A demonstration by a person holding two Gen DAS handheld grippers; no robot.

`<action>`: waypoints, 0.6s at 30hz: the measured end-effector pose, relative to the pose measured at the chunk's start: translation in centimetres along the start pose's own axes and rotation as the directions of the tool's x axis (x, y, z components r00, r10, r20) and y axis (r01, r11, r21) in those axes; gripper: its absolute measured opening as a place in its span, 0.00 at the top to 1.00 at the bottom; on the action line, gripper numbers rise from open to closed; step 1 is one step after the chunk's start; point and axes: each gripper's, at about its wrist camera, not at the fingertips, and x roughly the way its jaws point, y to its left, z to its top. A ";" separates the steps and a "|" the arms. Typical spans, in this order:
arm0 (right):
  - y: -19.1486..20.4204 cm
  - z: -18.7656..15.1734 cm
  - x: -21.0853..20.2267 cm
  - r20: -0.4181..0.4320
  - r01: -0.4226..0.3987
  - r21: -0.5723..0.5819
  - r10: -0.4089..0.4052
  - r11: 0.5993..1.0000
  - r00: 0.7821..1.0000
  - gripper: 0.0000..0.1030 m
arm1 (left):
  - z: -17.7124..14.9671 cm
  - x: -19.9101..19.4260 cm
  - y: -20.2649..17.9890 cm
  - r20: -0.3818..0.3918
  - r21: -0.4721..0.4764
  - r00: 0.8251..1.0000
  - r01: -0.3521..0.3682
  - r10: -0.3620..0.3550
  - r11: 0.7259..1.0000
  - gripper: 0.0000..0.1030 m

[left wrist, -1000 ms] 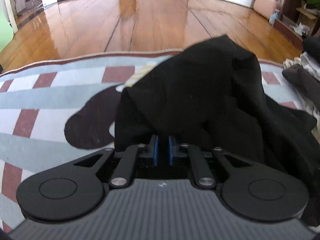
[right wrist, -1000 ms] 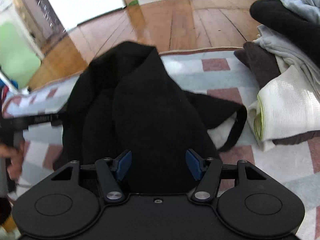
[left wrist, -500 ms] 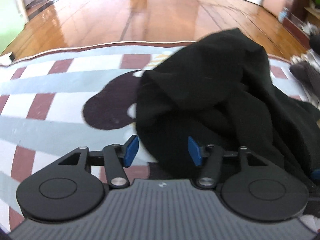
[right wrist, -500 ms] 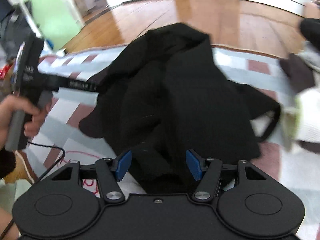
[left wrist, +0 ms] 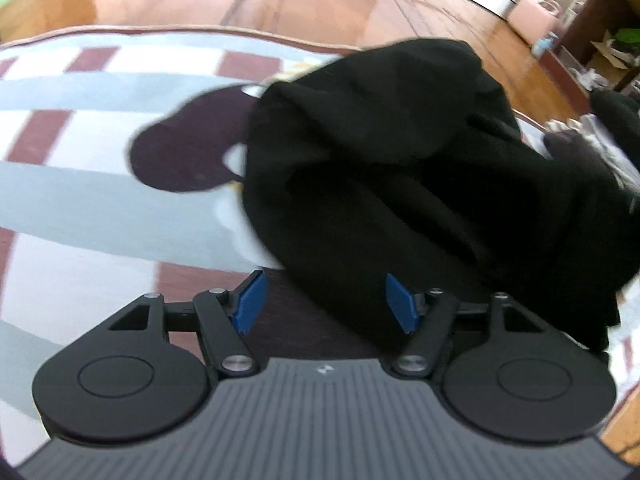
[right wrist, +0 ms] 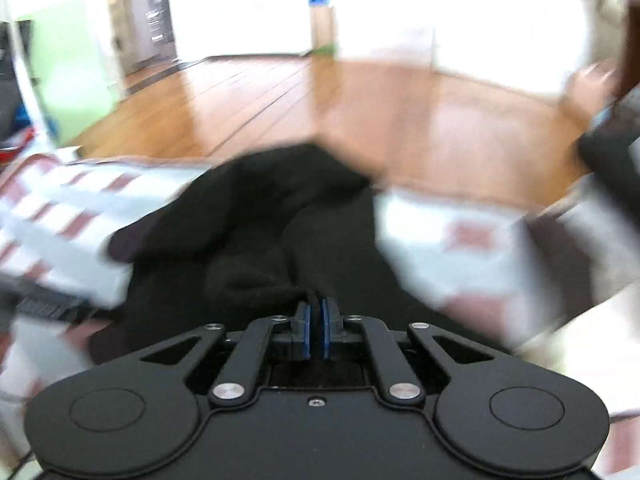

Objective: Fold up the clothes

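A: Well, status on the fold. Where does the black garment (left wrist: 420, 168) sit?

B: On the checked rug (left wrist: 80, 152), bunched in a rumpled heap. No flat panels, no squared edges, no clean crease that I can make out. Not lying folded.

A: Grippers?

B: Left gripper (left wrist: 322, 304): blue pads spread wide, nothing between them; the near hem of the cloth lies just ahead of and partly between the tips, but not pinched. Right gripper (right wrist: 315, 322): pads drawn together on a ridge of the black cloth, so it has the garment in its grip near the closest edge.

A: Anything else folded nearby?

B: A pile of other clothes (left wrist: 600, 128) shows at the far right of the left wrist view, dark and pale pieces, too blurred to judge their state. Right wrist view is heavily smeared; wooden floor (right wrist: 360, 112) beyond the rug is all I trust there.

A: So, what's left?

B: My judgement: for this garment, most of the work. It needs spreading flat before any fold would hold. With only one side gripped, the heap may just drag rather than open out.
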 end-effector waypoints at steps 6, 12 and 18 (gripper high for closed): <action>-5.2 8.4 0.6 0.072 0.338 -0.058 -0.334 0.939 0.940 0.94 | -0.5 1.6 -1.5 -0.072 0.055 0.997 0.029 -0.025 0.998 0.39; -10.1 11.8 3.0 -0.014 0.558 0.040 -0.558 0.829 0.830 0.70 | -0.4 1.3 -0.6 -0.055 0.025 0.998 0.007 -0.006 1.000 0.37; -7.1 4.8 2.1 -0.098 0.305 0.127 -0.294 0.944 0.951 0.56 | 0.0 2.7 -0.9 -0.038 -0.004 0.997 0.061 -0.061 0.998 0.30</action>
